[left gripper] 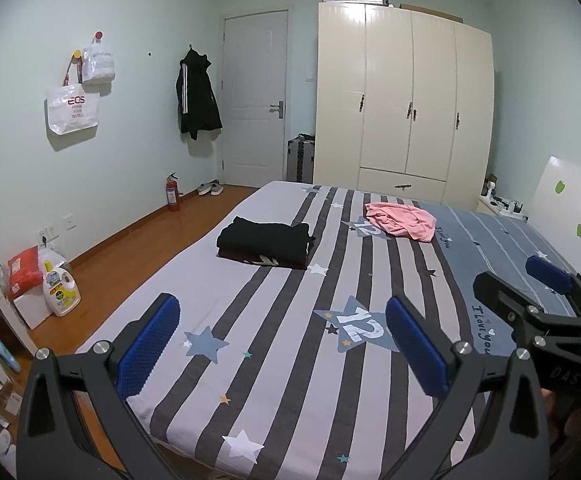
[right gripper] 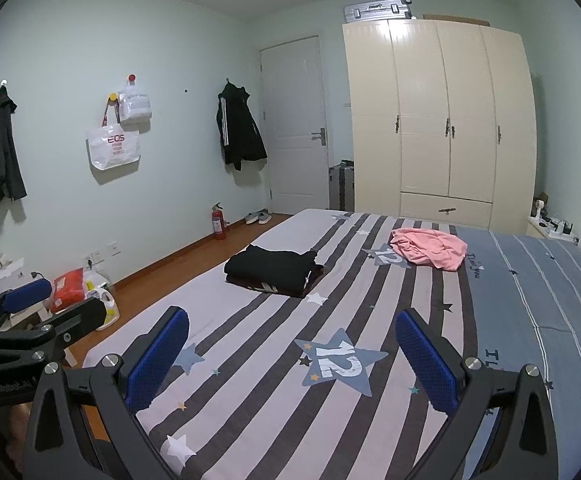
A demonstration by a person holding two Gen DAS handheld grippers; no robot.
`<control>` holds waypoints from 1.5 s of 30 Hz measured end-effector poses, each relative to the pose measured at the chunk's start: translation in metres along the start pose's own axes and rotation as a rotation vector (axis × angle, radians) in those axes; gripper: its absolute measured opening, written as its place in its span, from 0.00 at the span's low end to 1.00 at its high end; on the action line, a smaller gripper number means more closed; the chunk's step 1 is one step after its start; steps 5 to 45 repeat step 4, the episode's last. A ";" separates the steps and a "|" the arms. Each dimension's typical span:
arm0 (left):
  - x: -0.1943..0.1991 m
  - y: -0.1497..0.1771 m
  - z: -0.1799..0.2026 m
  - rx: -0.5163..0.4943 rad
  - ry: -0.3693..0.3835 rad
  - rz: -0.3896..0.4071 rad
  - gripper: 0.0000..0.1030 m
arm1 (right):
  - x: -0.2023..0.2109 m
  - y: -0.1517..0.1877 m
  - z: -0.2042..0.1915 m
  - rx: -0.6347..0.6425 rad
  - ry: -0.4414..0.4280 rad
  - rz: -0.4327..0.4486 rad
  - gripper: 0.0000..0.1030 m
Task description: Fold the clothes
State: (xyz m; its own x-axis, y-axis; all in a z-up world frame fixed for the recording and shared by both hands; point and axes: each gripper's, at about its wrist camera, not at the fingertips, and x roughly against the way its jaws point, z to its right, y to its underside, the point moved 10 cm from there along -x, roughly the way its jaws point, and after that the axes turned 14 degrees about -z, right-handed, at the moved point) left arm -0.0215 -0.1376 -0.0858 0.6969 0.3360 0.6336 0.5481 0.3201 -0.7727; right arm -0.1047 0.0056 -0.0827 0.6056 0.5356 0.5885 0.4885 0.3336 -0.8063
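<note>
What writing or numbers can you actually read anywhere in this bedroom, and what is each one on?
"12": blue star printed on the bedsheet; a second such star beside the pink garment.
"I love you": cursive on the sheet.
"EOS": white tote bag on the wall; its smaller lines are unreadable.
Detergent bottle label: too blurred.

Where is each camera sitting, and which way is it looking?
Left wrist view: sits on the left gripper, looking along its open blue fingers over the striped bed toward the wardrobe; the right gripper shows at the right edge.
Right wrist view: sits on the right gripper, facing the same way; the left gripper shows at the left edge.
Both share the black folded stack, the crumpled pink garment and the door.
</note>
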 end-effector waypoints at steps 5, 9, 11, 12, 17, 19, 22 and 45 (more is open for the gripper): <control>0.000 0.000 -0.002 0.002 0.002 0.001 0.99 | 0.000 0.000 -0.001 0.001 -0.002 0.000 0.99; 0.000 0.000 -0.002 0.002 0.002 0.001 0.99 | 0.000 0.000 -0.001 0.001 -0.002 0.000 0.99; 0.000 0.000 -0.002 0.002 0.002 0.001 0.99 | 0.000 0.000 -0.001 0.001 -0.002 0.000 0.99; 0.000 0.000 -0.002 0.002 0.002 0.001 0.99 | 0.000 0.000 -0.001 0.001 -0.002 0.000 0.99; 0.000 0.000 -0.002 0.002 0.002 0.001 0.99 | 0.000 0.000 -0.001 0.001 -0.002 0.000 0.99; 0.000 0.000 -0.002 0.002 0.002 0.001 0.99 | 0.000 0.000 -0.001 0.001 -0.002 0.000 0.99; 0.000 0.000 -0.002 0.002 0.002 0.001 0.99 | 0.000 0.000 -0.001 0.001 -0.002 0.000 0.99; 0.000 0.000 -0.002 0.002 0.002 0.001 0.99 | 0.000 0.000 -0.001 0.001 -0.002 0.000 0.99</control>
